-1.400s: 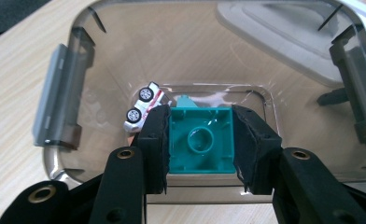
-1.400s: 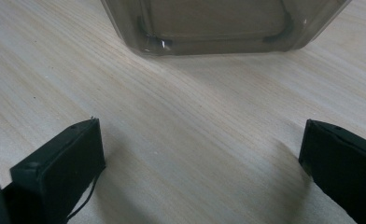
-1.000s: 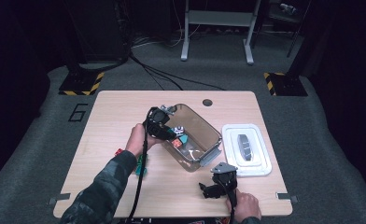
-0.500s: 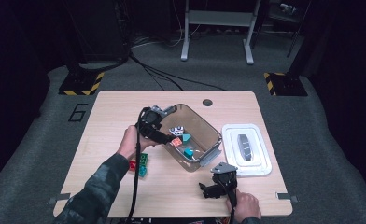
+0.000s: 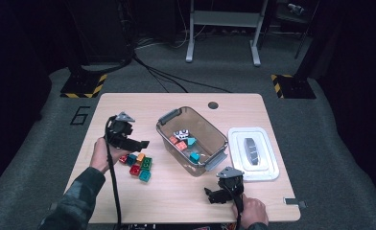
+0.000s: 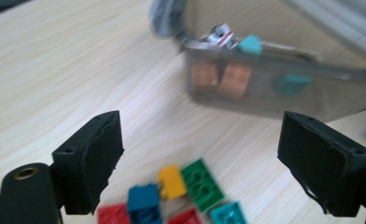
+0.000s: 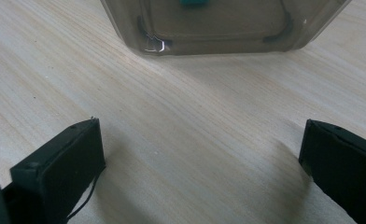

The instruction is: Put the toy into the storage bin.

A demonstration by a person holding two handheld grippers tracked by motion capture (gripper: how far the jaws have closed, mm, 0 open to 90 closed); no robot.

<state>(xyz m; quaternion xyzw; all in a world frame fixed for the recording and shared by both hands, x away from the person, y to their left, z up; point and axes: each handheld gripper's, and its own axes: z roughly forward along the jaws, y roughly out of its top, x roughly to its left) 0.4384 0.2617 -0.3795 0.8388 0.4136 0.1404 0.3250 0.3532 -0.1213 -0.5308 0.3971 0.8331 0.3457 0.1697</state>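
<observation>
A clear plastic bin (image 5: 210, 123) stands mid-table and holds an orange brick (image 5: 179, 143), two teal bricks (image 5: 194, 156) and a black-and-white piece (image 5: 181, 133). Left of it lies a pile of loose bricks (image 5: 139, 164): red, blue, yellow, green, teal. My left gripper (image 5: 140, 143) hovers just above that pile; its jaws have just been opening and nothing is between them. In the left gripper view the gripper (image 6: 200, 163) frames the green brick (image 6: 200, 183) and yellow brick (image 6: 172, 179), with the bin (image 6: 274, 88) beyond. My right gripper (image 5: 211, 195) rests open near the front edge, facing the bin (image 7: 218, 28).
A white lid (image 5: 267, 165) with a grey handle lies right of the bin. A round hole (image 5: 213, 105) sits near the table's far edge. Bare wood stretches between the right gripper (image 7: 202, 163) and the bin.
My left gripper has moved left, from over the bin to above the loose bricks, and its jaws have spread. The right gripper has stayed put.
</observation>
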